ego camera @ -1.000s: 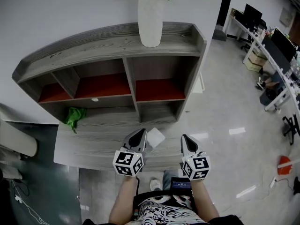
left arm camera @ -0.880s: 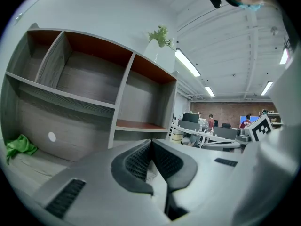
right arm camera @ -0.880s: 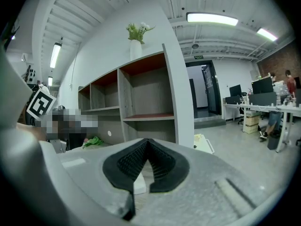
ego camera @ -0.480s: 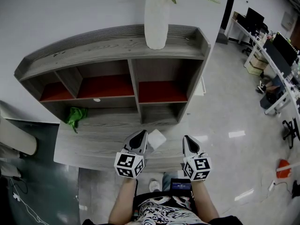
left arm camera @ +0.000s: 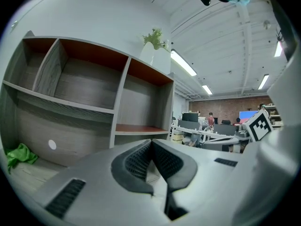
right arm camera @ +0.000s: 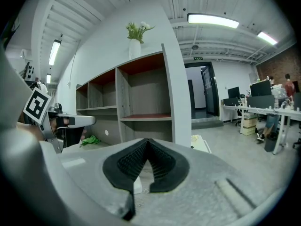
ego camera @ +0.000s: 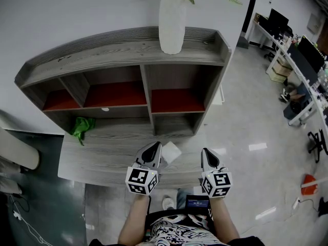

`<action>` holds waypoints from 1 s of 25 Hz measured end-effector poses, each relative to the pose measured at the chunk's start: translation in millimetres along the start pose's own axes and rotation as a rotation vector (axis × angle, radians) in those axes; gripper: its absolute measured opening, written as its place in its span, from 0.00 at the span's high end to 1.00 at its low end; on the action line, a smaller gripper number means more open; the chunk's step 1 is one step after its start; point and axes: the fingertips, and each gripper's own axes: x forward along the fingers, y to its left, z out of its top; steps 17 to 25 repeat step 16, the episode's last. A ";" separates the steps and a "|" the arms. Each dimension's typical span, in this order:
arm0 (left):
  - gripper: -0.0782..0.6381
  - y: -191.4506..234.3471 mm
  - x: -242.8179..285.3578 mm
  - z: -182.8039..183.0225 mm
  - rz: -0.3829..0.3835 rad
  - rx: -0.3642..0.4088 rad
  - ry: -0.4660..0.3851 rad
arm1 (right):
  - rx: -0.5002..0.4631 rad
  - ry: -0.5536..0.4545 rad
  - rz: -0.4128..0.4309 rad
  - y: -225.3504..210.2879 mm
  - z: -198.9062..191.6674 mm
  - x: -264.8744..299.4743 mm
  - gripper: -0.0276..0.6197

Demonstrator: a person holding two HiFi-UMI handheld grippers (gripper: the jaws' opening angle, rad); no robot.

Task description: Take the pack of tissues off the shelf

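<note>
Head view: the pack of tissues (ego camera: 171,151) lies on the wooden ledge (ego camera: 97,160) below the shelf (ego camera: 123,50), just beside the left gripper (ego camera: 153,146) at its 2 o'clock. A green cloth (ego camera: 81,127) sits in the bottom bay at 9 o'clock. Left gripper view: jaws pressed together, gripping nothing; right gripper view: the right gripper (right arm camera: 148,141) likewise closed tip to tip.

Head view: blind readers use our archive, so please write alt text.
The left tool and right tool, both shut, point at a grey shelf unit; a white pack of tissues lies on its ledge beside the left tool.
</note>
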 end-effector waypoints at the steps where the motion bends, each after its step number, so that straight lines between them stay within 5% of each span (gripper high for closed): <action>1: 0.88 -0.5 0.1 0.0 -0.007 -0.004 -0.001 | 0.000 0.001 0.000 0.6 -0.4 0.1 0.95; 6: 0.88 -5.2 -0.5 1.7 -0.057 -0.034 -0.031 | 0.000 0.004 0.002 2.2 -0.5 1.5 0.95; 25: 0.88 -0.7 0.3 -3.5 -0.062 -0.039 0.001 | 0.001 0.007 0.011 8.5 -2.3 1.3 0.95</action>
